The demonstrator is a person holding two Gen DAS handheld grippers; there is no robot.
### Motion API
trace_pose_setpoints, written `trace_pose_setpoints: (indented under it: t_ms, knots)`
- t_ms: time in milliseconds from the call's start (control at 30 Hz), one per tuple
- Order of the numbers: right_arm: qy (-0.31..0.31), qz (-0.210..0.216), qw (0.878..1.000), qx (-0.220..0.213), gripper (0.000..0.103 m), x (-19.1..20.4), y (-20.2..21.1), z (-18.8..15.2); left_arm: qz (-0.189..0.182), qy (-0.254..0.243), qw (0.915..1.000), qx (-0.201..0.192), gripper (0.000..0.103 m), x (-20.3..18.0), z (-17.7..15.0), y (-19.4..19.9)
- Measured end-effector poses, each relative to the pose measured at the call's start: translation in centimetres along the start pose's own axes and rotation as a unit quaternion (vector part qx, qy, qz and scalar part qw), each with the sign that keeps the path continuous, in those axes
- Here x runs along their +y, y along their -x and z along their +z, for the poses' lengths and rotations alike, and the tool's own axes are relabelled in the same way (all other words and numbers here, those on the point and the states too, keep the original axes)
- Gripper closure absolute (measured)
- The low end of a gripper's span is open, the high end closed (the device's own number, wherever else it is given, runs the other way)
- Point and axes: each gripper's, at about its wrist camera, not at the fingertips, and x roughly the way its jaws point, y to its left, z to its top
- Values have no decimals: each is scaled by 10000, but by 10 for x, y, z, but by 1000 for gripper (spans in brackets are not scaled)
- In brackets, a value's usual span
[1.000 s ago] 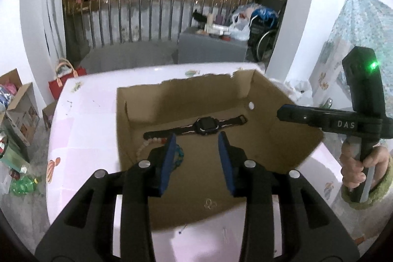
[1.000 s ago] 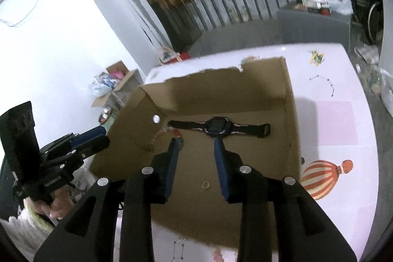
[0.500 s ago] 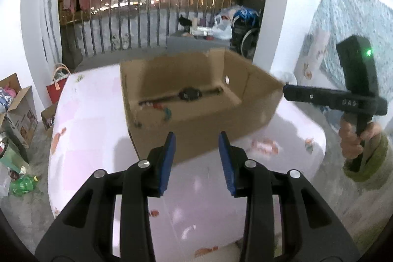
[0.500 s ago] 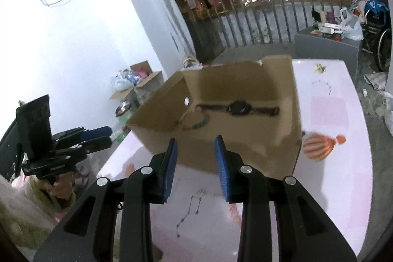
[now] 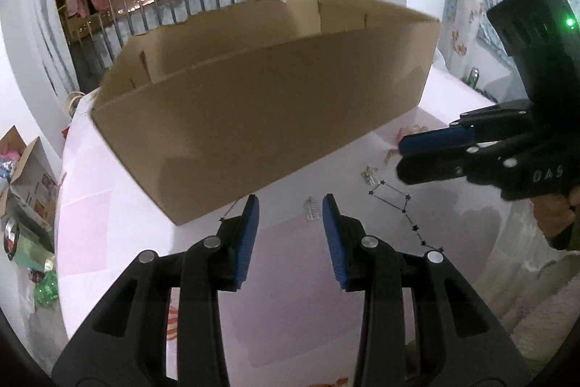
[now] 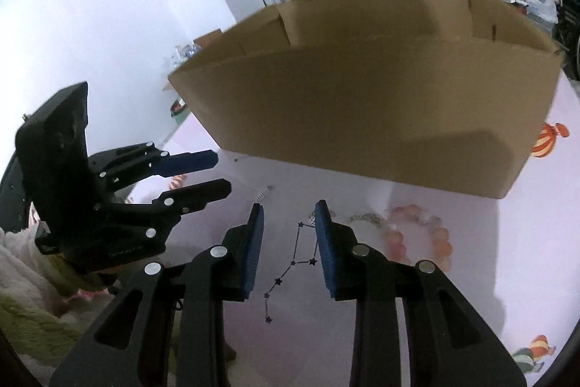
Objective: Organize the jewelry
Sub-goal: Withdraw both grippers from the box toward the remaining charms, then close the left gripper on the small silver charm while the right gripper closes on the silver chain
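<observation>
A brown cardboard box [image 5: 261, 104] stands on the pink table; I see its near outer wall, and its inside is hidden. It also shows in the right wrist view [image 6: 380, 118]. My left gripper [image 5: 289, 205] is open and empty, low over the table in front of the box. A small silver hair clip [image 5: 311, 210] lies between its fingertips and another [image 5: 370, 175] lies further right. My right gripper [image 6: 286, 211] is open and empty. A pink bead bracelet [image 6: 417, 238] and a thin chain [image 6: 366, 217] lie just right of it. A small clip [image 6: 264, 194] lies ahead.
The pink tablecloth [image 5: 297, 296] has printed star lines and balloon pictures [image 6: 547, 138]. The other gripper shows at the right of the left view [image 5: 471, 155] and at the left of the right view [image 6: 145, 191]. Railings and hanging clothes are behind.
Both grippers have pulled back from over the box and dropped low to the table in front of it. The watch and beads inside the box are no longer visible.
</observation>
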Motion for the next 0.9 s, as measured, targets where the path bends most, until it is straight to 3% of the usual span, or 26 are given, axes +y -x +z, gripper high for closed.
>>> trace_pose_setpoints:
  t_ms: [233,900]
  knots:
    - [208,-349,9990,194,81,1,-17,-1,-30,-145,9997,194,81,-6,-3,-20]
    - [262,-558,9977,271,82,12,-26,1,-182,-148,9990,379,98,-3,2,-33]
